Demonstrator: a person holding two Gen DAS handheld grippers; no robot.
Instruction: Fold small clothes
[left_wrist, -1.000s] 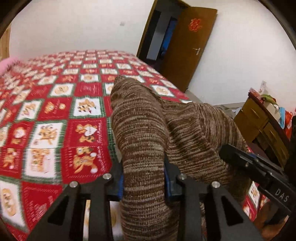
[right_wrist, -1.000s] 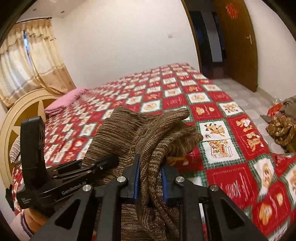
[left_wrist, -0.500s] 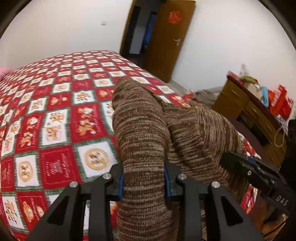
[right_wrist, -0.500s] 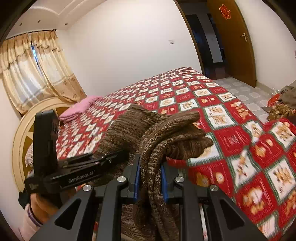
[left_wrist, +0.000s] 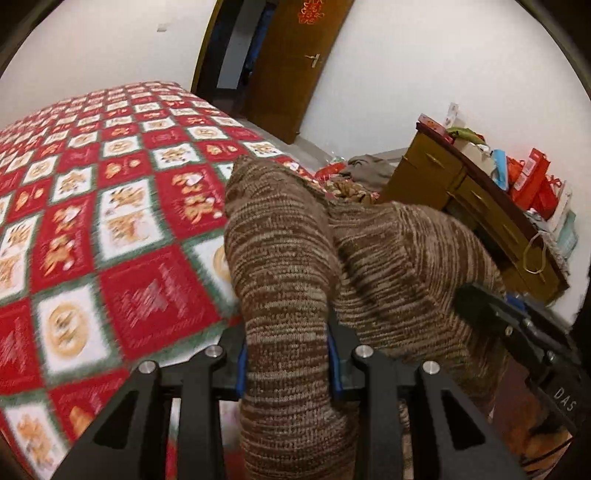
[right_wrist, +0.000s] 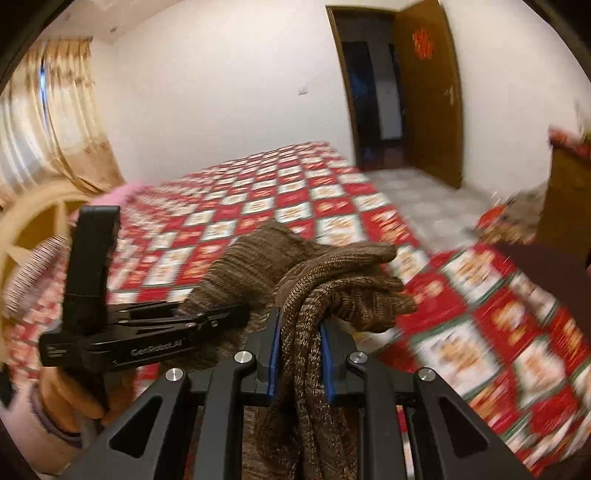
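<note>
The brown knit garment (left_wrist: 291, 266) hangs above the bed (left_wrist: 110, 229), clamped by both the left gripper (left_wrist: 286, 365) and right gripper (right_wrist: 297, 354). It looks soft, limp and stretchy (best pinched at edges). "GenRobot.AI" reads at 9 o'clock in the right view; "DAS", probably partial, at 4 o'clock in the left.

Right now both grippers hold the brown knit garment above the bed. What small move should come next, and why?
Probably lower it onto the bedspread. The left gripper and right gripper each clamp a bunch of the brown knit garment, which hangs in the air; folding likely needs it flat first.
</note>
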